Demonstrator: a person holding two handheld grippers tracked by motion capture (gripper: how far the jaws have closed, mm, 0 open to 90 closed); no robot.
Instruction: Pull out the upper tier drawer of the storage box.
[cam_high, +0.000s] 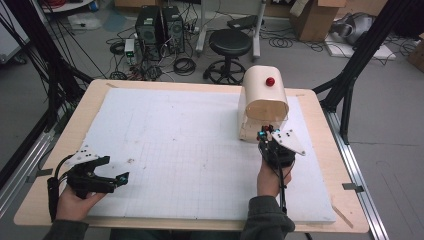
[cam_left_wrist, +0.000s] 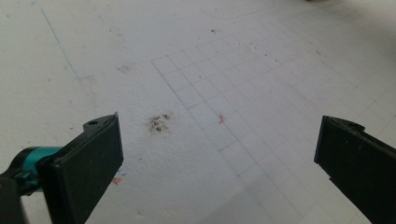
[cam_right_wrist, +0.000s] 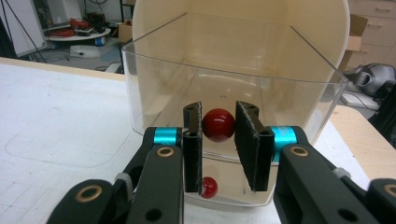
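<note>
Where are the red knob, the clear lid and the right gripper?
red knob (cam_right_wrist: 218, 124), right gripper view, its front face.
clear lid (cam_right_wrist: 154, 88), right gripper view, left wall.
right gripper (cam_right_wrist: 218, 140), right gripper view, between fingertips.

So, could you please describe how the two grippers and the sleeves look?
Both the left gripper and the right gripper are black with flat black pads, teal collars, brass-ringed pivots, a dotted grey three-cornered plate on top and a trailing black cable. The sleeves are dark grey-green.

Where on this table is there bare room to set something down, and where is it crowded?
Free: the white board from the left gripper across to the box. Crowded: the far right corner, where the right gripper pinches the box's red knob.
</note>
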